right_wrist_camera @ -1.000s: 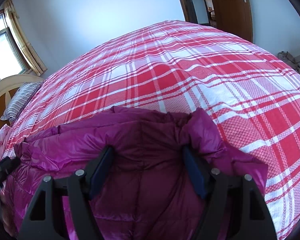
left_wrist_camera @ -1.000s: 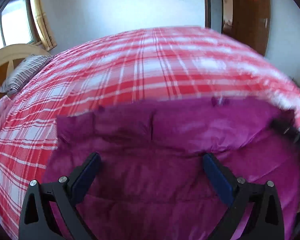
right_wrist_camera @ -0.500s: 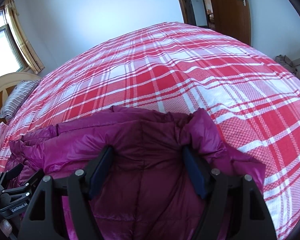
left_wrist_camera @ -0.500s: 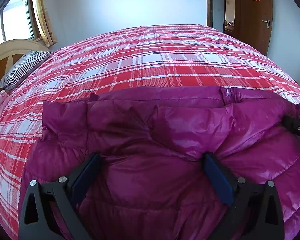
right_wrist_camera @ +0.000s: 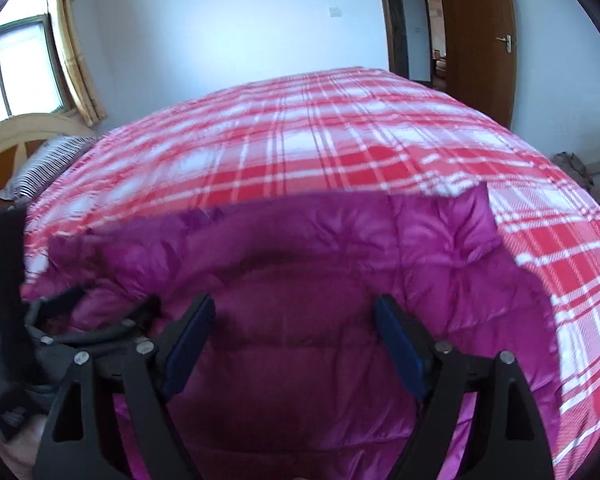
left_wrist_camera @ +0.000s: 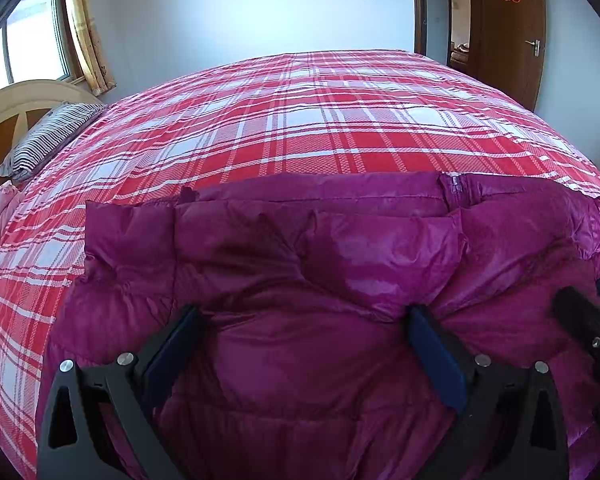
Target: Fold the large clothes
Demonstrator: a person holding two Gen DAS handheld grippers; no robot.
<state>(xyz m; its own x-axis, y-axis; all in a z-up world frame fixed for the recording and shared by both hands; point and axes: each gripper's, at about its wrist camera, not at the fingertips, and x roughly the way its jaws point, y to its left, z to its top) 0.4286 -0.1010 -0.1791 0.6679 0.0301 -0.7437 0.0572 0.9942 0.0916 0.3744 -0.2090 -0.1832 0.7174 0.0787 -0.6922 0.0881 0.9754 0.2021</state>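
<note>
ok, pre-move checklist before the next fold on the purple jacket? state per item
1. Left gripper open over the purple jacket, nothing pinched: ok.
2. Right gripper open: ok.
3. Jacket lying on the plaid bedspread: ok.
4. Far edge flat: not ok, a zipper end pokes out there.
5. Grippers apart: not ok, the left one sits right beside the right gripper in the right wrist view.
6. Right wrist view sharp: not ok, blurred.

The jacket (left_wrist_camera: 320, 280) lies on the near part of the bed (left_wrist_camera: 320, 128). A pillow (left_wrist_camera: 48, 140) rests at the bed's far left by the headboard (left_wrist_camera: 16, 100). A door (left_wrist_camera: 508, 32) stands beyond, to the right.
</note>
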